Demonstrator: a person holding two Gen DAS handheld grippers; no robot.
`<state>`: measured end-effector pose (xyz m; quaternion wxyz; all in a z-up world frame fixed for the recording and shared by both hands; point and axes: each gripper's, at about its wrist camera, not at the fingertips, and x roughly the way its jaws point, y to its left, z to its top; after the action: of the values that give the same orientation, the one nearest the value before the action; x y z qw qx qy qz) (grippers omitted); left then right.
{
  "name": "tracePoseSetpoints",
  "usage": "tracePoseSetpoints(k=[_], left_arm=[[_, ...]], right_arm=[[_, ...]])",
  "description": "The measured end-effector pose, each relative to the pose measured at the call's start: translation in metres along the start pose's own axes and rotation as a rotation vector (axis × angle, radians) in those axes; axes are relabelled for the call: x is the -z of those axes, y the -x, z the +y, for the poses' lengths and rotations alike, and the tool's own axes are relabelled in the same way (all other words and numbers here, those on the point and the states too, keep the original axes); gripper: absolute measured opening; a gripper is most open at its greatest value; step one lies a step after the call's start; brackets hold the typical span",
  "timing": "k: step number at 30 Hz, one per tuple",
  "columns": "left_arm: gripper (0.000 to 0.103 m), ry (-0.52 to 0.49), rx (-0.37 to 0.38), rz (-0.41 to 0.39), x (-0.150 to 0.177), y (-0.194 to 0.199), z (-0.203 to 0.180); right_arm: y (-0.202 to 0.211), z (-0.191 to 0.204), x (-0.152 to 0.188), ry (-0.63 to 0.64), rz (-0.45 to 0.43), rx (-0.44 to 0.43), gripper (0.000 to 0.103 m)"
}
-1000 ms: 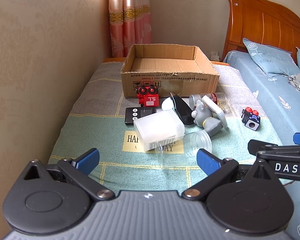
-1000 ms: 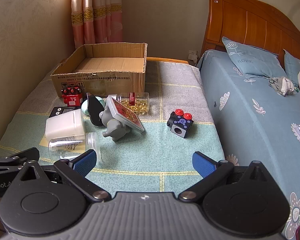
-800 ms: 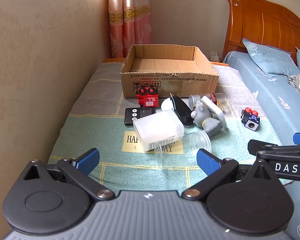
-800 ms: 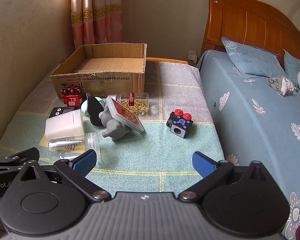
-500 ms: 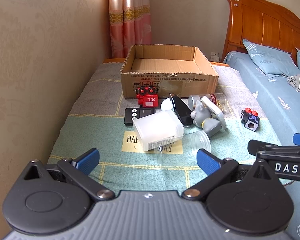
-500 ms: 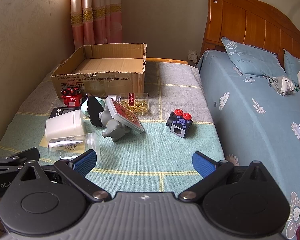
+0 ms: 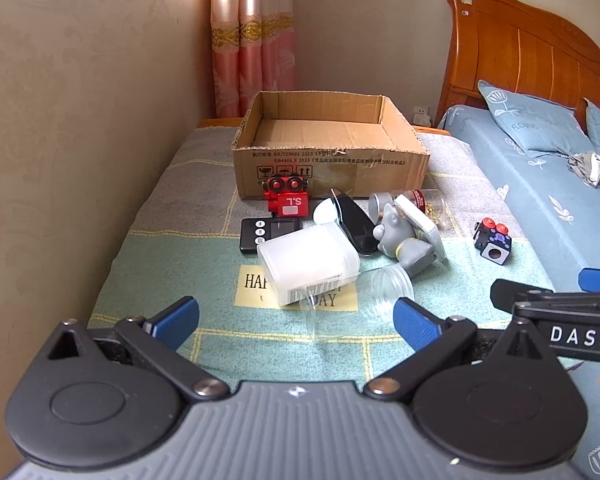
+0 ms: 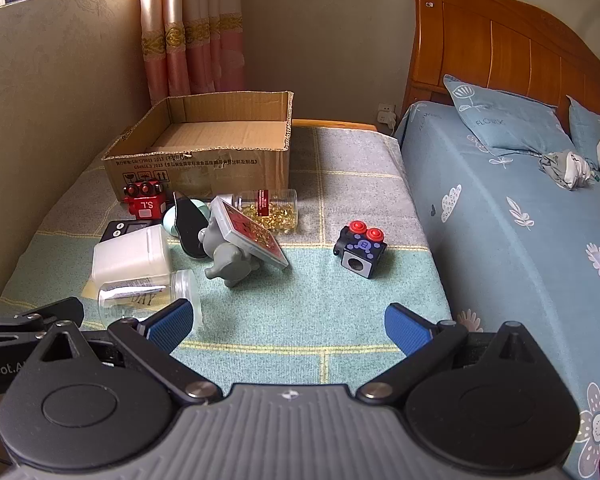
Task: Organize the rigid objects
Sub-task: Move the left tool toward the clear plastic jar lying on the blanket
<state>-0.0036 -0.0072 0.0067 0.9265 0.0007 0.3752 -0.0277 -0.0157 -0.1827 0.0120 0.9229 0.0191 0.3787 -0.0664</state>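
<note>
covering the low surface is a green and grey checked blanket [image 8: 300, 312], with a beige wall on the left, pink curtains [image 8: 192, 28] in the far corner, and a bed in blue floral sheets [image 8: 512, 240] with a wooden headboard [image 8: 500, 52] along the right. an open, shallow brown cardboard box [image 7: 328, 148] sits at the far end of the blanket. just near of it lies a cluster: a red toy robot with black wheels [image 7: 288, 200] touching the box front, a flat black timer [image 7: 268, 232], a frosted white plastic container [image 7: 308, 260] on its side, a clear plastic jar [image 8: 148, 300] lying against it, a black and mint oval device [image 8: 188, 220], a grey elephant figure [image 8: 228, 256] with a red-faced card box [image 8: 252, 232] leaning on it, and a clear bottle of gold pins [image 8: 272, 208]. a black fidget cube with red buttons [image 8: 360, 252] sits apart to the right.

the left gripper [image 7: 296, 320] hovers at the near edge above the blanket, its blue-padded fingers [image 7: 176, 320] spread wide, holding and touching nothing; the clear jar lies just beyond them. the right gripper [image 8: 288, 324] is likewise wide open and holds nothing, beside the left one.
</note>
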Motion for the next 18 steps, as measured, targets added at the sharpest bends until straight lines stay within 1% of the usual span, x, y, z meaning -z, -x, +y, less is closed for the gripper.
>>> tracePoseSetpoints(k=[10,14,18], left_arm=[[0.102,-0.028,0.040,-0.001,-0.004,-0.006,-0.002],[0.102,-0.057,0.044,0.001,-0.008,-0.010,-0.005],[0.102,-0.110,0.058,0.011,-0.014,-0.020,-0.011]], right_arm=[[-0.007,-0.009,0.001,-0.028,-0.007,-0.047,0.103],[-0.011,-0.014,0.002,-0.033,-0.010,-0.065,0.103],[-0.016,-0.018,0.006,-0.001,-0.016,-0.073,0.103]])
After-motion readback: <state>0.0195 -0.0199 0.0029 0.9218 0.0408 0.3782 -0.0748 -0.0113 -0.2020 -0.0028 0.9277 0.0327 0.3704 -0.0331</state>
